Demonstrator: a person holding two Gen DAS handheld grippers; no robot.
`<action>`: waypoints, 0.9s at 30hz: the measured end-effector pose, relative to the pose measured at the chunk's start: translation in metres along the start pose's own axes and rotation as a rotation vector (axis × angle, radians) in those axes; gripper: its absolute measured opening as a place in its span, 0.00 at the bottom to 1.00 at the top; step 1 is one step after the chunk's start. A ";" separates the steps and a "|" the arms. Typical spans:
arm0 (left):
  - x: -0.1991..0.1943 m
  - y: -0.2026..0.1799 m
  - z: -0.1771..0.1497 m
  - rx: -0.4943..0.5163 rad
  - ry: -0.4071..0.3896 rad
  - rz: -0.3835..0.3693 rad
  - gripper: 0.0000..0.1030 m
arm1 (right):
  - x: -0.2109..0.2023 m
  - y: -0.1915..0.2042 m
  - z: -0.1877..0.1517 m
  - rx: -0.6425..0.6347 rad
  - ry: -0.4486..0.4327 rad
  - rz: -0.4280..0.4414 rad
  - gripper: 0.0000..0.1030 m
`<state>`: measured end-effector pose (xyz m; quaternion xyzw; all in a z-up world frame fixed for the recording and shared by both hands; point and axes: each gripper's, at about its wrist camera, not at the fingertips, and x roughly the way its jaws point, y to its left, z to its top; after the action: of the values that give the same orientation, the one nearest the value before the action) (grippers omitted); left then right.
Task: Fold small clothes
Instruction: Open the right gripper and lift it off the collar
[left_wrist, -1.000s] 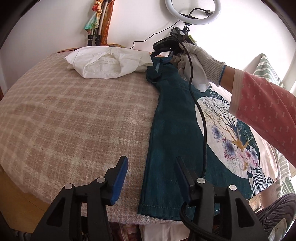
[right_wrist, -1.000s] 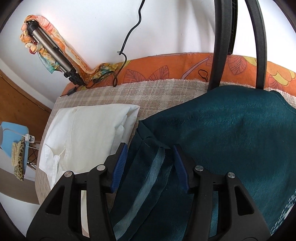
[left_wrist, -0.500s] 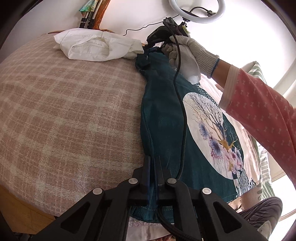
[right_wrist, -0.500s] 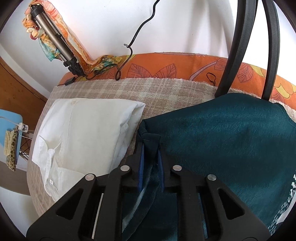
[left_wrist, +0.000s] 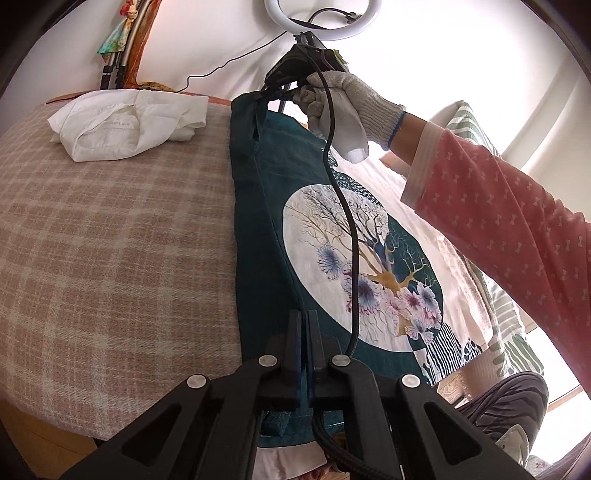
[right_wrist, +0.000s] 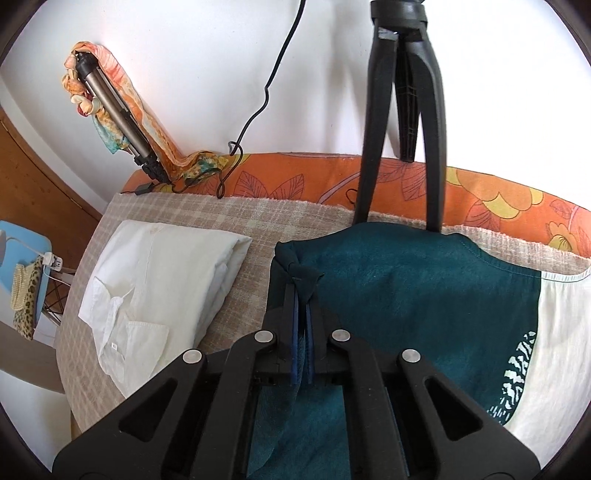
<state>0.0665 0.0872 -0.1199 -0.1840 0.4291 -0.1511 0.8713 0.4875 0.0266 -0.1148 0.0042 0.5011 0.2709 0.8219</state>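
Observation:
A teal garment (left_wrist: 258, 229) with a round white tree-and-flower print lies lengthwise on the checked table cover (left_wrist: 110, 240). My left gripper (left_wrist: 303, 332) is shut on its left edge near the hem and holds that edge raised. My right gripper (right_wrist: 303, 306) is shut on the same edge at the far shoulder end of the teal garment (right_wrist: 406, 280). In the left wrist view the right gripper (left_wrist: 284, 79) shows at the far end in a white-gloved hand.
A folded white shirt (left_wrist: 125, 122) lies at the far left, also in the right wrist view (right_wrist: 155, 291). A black tripod (right_wrist: 402, 122) with a ring light (left_wrist: 321, 18) stands behind the garment. A scarf-wrapped stand (right_wrist: 118, 122) leans on the wall. A cable (left_wrist: 343, 221) hangs across the print.
Both grippers went from open to shut on the garment's left edge. Since then both have lifted that edge off the cover.

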 end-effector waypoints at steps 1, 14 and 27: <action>0.003 -0.007 0.000 0.013 0.005 -0.009 0.00 | -0.006 -0.006 -0.001 -0.004 0.001 -0.023 0.04; 0.057 -0.072 -0.002 0.114 0.092 -0.099 0.00 | -0.039 -0.081 -0.013 -0.015 0.033 -0.276 0.04; 0.052 -0.083 -0.008 0.174 0.112 -0.045 0.31 | -0.054 -0.106 -0.032 0.008 -0.006 -0.298 0.52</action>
<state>0.0820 -0.0102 -0.1231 -0.1085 0.4583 -0.2174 0.8549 0.4887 -0.0963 -0.1164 -0.0661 0.4948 0.1439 0.8545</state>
